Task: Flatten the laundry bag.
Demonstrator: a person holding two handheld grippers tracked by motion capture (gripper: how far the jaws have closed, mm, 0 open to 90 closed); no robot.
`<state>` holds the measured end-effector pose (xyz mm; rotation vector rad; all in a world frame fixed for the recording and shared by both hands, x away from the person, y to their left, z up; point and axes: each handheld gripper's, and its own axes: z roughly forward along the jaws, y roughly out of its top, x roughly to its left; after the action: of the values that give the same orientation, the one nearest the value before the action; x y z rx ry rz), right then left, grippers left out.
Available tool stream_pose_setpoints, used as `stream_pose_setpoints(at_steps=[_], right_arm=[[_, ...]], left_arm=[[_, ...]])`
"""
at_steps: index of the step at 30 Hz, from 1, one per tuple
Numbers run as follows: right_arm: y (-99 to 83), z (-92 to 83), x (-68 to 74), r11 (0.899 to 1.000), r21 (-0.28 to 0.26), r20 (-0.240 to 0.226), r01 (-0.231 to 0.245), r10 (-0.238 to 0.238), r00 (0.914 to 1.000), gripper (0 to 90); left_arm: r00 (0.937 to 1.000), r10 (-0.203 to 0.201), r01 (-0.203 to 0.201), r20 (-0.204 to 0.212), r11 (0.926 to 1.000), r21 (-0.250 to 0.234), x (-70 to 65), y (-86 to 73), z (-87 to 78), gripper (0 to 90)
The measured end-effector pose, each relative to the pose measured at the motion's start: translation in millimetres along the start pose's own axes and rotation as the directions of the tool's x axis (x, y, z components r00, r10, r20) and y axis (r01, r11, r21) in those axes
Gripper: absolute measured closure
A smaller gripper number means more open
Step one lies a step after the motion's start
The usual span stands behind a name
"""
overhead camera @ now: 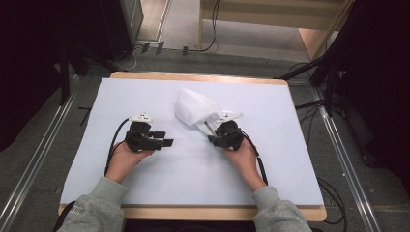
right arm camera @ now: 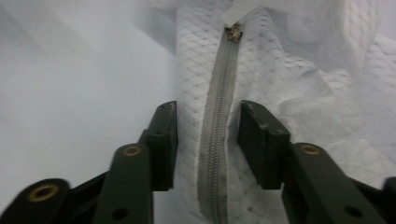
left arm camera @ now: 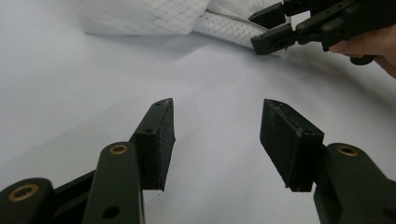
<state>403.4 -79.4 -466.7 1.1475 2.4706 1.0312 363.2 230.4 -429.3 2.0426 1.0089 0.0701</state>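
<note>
Nearest the person, two grey sleeves reach over the near edge of the table (overhead camera: 193, 193), whose white sheet lies bare around the hands. The left tongs (overhead camera: 167, 139) rest left of centre with jaws wide apart and nothing between them; the left gripper view has bare sheet in the gap (left arm camera: 217, 135). The right tongs (overhead camera: 211, 129) sit right of centre at the near end of a white quilted pouch (overhead camera: 193, 110), which lies mid-table and runs away to the far left. The right gripper view gives what the high view cannot: a grey zipper (right arm camera: 219, 140) runs between the jaws (right arm camera: 208, 144), which straddle the fabric partly open, pads just clear of it. Beyond the table's far edge, cables (overhead camera: 145, 48) trail on the floor.
</note>
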Motion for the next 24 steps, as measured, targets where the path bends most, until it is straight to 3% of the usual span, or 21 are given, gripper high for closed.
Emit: stream_pose_setpoints(at_steps=[3,6,9,15,17,19,24], right_arm=[[0.5,1.0,-1.2,1.0,0.0,0.017,0.013,-0.013,0.9998,76.6],[2.1,0.0,-2.2,1.0,0.013,0.001,-0.011,0.011,0.9999,84.1],[6.3,-4.3,-0.2,1.0,0.006,-0.011,0.007,-0.007,0.9999,85.4],[16.7,-27.5,11.8,0.998,-0.048,-0.085,0.028,-0.032,0.9959,85.4],[19.8,-39.9,20.0,0.996,-0.075,-0.123,0.045,-0.054,0.9909,85.2],[20.2,-41.7,21.6,0.995,-0.082,-0.134,0.054,-0.064,0.9889,85.2],[18.9,-48.1,33.5,0.994,-0.073,-0.213,0.085,-0.099,0.972,84.3]], left_arm=[[1.0,-0.003,0.003,-0.004,1.0,-0.001,0.7,-1.5,-2.2,45.9],[0.9999,-0.007,0.007,-0.01,1.0,-0.004,1.1,-2.5,-4.1,45.9],[0.9999,-0.01,0.009,-0.012,0.9999,-0.008,2.0,-3.1,-5.5,45.9],[0.9997,-0.018,0.018,-0.017,0.9997,-0.018,4.3,-3.1,-8.1,45.8],[0.9995,-0.019,0.018,-0.026,0.9996,-0.022,6.0,-2.8,-10.5,45.9],[0.9994,-0.024,0.024,-0.025,0.9993,-0.028,6.5,-2.8,-11.5,45.9],[0.9988,-0.039,0.037,-0.03,0.998,-0.052,10.6,-1.8,-16.9,45.9]])
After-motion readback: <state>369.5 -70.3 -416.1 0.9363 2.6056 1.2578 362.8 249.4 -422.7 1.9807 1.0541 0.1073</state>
